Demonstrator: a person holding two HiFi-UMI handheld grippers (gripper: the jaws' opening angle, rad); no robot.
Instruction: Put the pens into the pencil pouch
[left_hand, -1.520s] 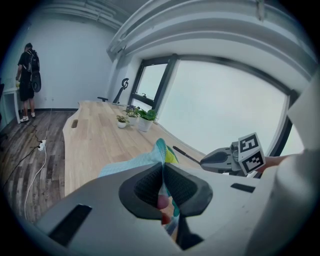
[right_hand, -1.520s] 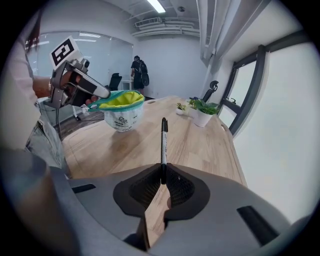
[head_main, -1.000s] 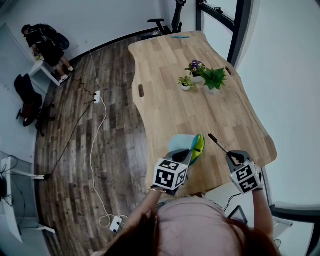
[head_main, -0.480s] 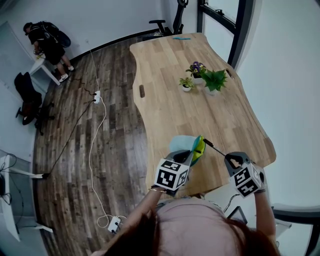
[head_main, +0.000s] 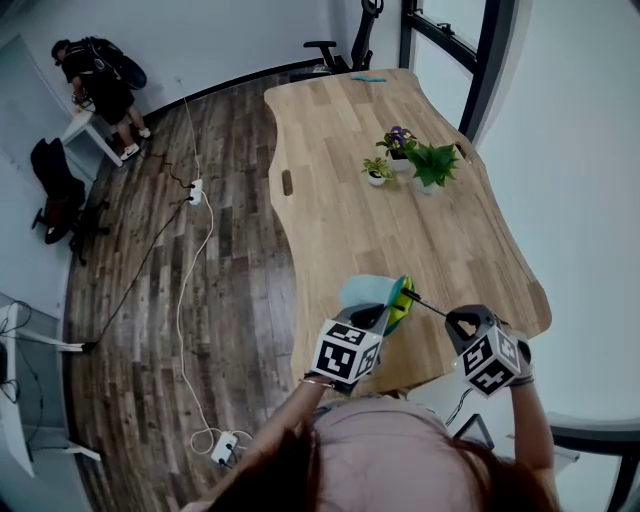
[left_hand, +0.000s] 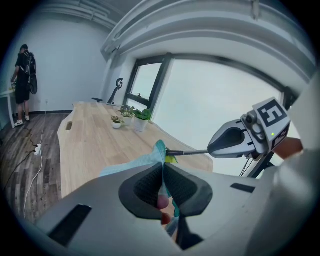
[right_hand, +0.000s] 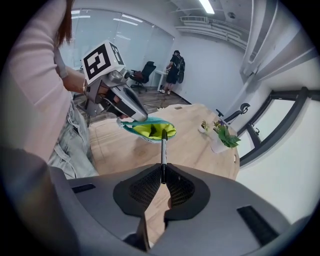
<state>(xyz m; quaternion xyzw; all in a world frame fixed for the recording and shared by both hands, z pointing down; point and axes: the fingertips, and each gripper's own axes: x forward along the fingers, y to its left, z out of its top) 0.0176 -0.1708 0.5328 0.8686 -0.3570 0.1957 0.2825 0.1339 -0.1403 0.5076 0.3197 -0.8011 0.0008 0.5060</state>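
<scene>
My left gripper (head_main: 384, 314) is shut on the rim of the teal pencil pouch (head_main: 368, 291) and holds it up over the table's near edge, its mouth open. The left gripper view shows the pouch fabric (left_hand: 148, 161) pinched between the pads of my left gripper (left_hand: 163, 173). My right gripper (head_main: 453, 319) is shut on a black pen (head_main: 428, 305). In the right gripper view the pen (right_hand: 162, 146) runs from my right gripper (right_hand: 161, 176) to the pouch's yellow-green lining (right_hand: 152, 130), its tip at the mouth.
Potted plants (head_main: 416, 158) stand mid-table on the wooden table (head_main: 340, 150), and a small blue item (head_main: 367, 77) lies at the far end. A person (head_main: 98, 83) stands far off at the back left. Cables (head_main: 190, 250) run over the floor.
My right gripper has carried the pen left and up toward the pouch, and the pen's tip has come from clear of the pouch to its open mouth. The left gripper has stayed put.
</scene>
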